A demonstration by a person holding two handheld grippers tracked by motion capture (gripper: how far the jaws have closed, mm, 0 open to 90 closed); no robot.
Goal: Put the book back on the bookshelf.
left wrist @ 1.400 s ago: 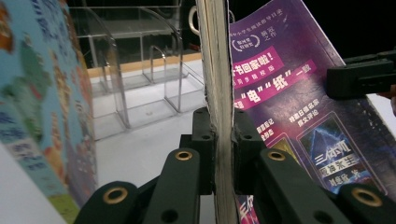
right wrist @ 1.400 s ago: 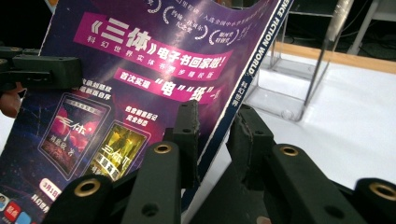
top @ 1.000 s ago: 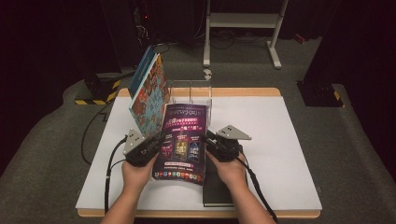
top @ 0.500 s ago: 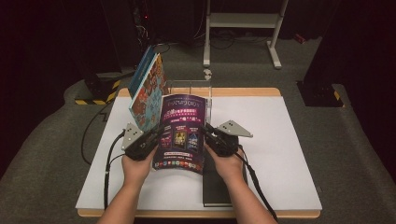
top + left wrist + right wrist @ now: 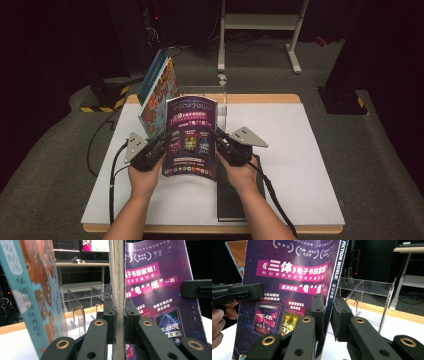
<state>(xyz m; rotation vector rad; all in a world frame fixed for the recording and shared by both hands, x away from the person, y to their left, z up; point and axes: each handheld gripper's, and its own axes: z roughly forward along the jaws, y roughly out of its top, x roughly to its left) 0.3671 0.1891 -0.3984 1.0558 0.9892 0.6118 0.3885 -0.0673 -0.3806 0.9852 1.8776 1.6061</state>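
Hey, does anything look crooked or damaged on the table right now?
The blue book leans tilted against the clear rack's left end rather than standing upright. The purple magazine, held upright, bows along its bottom edge, and its page edges look frayed.

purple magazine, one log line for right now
purple magazine: upright | left gripper: shut on spine-side edge | right gripper: shut on opposite edge | clear rack: behind

The leaning picture book [image 5: 156, 95] crowds the left of the purple magazine [image 5: 190, 137]; the clear acrylic rack [image 5: 216, 102] stands just behind; a black book [image 5: 231, 192] lies right; white table [image 5: 300, 145] beyond lies open.
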